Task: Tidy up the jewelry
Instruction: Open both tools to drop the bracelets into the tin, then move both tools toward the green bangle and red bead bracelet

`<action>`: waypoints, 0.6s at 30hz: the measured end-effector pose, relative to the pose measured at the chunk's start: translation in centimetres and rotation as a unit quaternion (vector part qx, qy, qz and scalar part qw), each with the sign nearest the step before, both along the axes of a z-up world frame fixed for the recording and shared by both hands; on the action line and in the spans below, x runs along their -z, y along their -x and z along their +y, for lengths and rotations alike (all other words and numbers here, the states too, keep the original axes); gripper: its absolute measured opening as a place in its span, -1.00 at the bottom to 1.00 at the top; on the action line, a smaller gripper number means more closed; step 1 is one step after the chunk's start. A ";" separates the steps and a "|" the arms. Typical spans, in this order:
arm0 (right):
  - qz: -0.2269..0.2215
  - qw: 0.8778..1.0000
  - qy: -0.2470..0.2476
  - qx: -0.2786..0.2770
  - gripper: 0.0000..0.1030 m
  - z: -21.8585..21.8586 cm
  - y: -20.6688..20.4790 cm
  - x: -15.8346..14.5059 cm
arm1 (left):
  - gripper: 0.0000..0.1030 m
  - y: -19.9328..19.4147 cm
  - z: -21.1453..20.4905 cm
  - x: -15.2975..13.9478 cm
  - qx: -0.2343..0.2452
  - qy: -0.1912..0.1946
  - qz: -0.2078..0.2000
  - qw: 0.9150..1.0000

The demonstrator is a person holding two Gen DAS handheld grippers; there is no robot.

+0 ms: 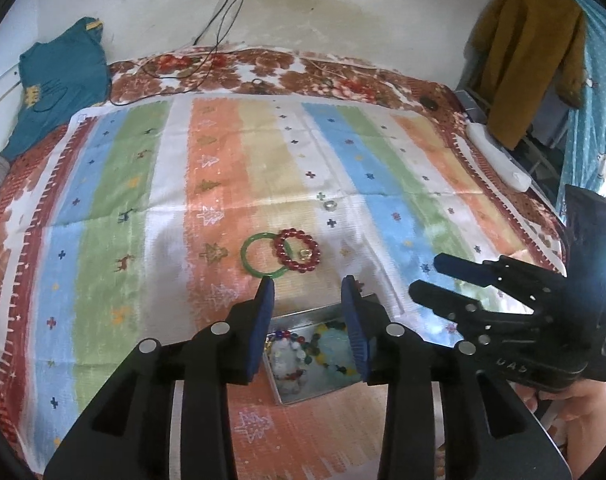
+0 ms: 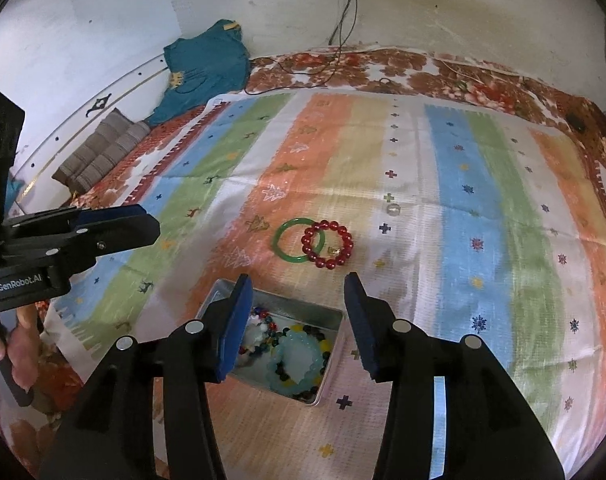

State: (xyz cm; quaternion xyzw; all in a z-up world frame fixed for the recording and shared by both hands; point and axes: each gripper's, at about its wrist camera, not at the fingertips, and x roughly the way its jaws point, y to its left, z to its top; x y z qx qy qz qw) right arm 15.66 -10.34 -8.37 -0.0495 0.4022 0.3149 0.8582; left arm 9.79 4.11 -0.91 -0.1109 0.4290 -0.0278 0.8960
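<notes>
An open metal tin holding several bead bracelets, one of them pale blue, sits on the striped cloth near me. Just beyond it a green bangle lies overlapped by a red bead bracelet, which has a small yellow piece inside its loop. A small clear ring lies farther back. My left gripper hovers over the tin's far edge, open and empty. To its right, my right gripper hangs over the tin, open, with nothing between its fingers. The bangle, red bracelet and clear ring lie ahead of it.
The striped cloth covers a floral blanket on a bed against a wall. A teal garment and black cables lie at the back. Folded grey cloth sits left; a brown garment hangs right.
</notes>
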 end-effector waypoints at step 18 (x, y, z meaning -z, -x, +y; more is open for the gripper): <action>0.018 0.999 0.043 0.027 0.30 1.2 -4.5 2.2 | -0.03 -4.4 2.7 2.6 -0.063 -0.044 0.043 0.996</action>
